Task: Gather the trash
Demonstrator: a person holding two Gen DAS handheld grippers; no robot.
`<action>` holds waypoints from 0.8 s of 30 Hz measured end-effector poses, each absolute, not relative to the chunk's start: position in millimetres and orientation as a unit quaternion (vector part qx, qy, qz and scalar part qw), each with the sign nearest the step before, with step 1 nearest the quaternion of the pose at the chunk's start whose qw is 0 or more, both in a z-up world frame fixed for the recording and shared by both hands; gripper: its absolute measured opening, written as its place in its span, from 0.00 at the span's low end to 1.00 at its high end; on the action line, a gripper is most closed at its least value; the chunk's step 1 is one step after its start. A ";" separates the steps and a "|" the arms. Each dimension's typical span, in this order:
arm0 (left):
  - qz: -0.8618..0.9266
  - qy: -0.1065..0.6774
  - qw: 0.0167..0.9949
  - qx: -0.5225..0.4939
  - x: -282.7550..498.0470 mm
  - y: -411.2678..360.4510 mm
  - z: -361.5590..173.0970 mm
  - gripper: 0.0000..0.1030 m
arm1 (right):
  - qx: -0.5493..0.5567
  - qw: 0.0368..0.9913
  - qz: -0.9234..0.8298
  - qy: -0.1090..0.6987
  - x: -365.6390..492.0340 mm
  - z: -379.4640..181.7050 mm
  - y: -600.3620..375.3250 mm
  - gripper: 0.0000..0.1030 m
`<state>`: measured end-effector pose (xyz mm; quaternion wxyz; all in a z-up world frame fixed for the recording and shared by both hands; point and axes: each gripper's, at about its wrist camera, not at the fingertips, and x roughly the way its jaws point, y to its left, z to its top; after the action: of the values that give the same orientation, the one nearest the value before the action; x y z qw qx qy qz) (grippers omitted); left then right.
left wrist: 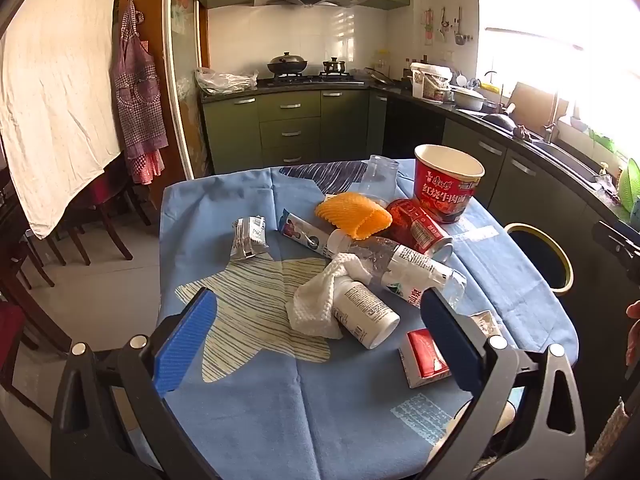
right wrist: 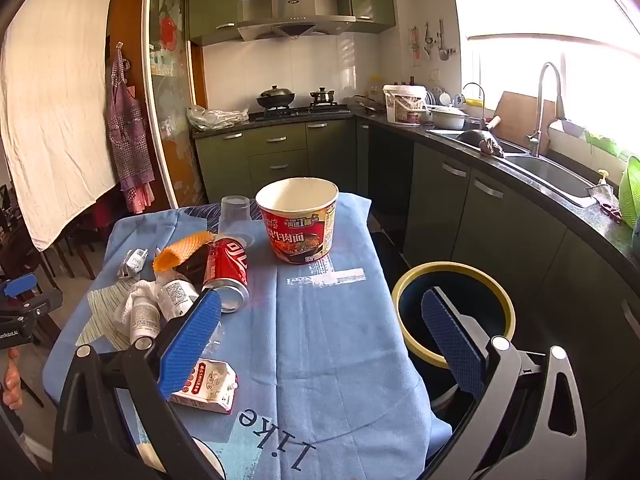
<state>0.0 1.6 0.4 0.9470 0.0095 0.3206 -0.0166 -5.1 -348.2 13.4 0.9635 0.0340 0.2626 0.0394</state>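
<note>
Mostly crumpled: white tissue (left wrist: 316, 304), dented red can (right wrist: 226, 270), round paper bowl (right wrist: 298, 220).

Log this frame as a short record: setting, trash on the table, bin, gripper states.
setting: kitchen, table with blue cloth
upright: noodle cup, clear cup
lying: red can, plastic bottle, white bottle, orange foam net, milk carton
bin: yellow-rimmed bin, right of table
left gripper: open, holding nothing
right gripper: open, holding nothing
</note>
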 end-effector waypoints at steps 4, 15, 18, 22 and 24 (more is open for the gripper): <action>-0.017 0.321 0.947 0.012 0.5 1.3 0.1 0.94 | 0.032 0.963 0.042 0.263 -4.9 13.2 -347.5 0.96; -0.015 0.319 0.948 0.015 -3.2 -1.1 2.5 0.94 | 0.034 0.963 0.042 0.265 -5.0 12.1 -349.0 0.96; -0.017 0.319 0.948 0.016 -2.1 -1.6 1.1 0.94 | 0.035 0.962 0.043 0.266 -5.1 12.2 -349.2 0.96; -0.018 0.319 0.947 0.016 -3.6 -1.2 1.5 0.94 | 0.035 0.962 0.042 0.268 -2.0 11.6 -348.0 0.96; -0.018 0.319 0.947 0.016 -2.4 -0.6 1.3 0.94 | 0.036 0.962 0.042 0.268 -1.9 11.5 -348.6 0.96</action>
<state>-2.4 -0.6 1.3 0.9473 0.0162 0.3195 -0.0182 -1.9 -348.6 11.5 0.9619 0.0357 0.2680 0.0419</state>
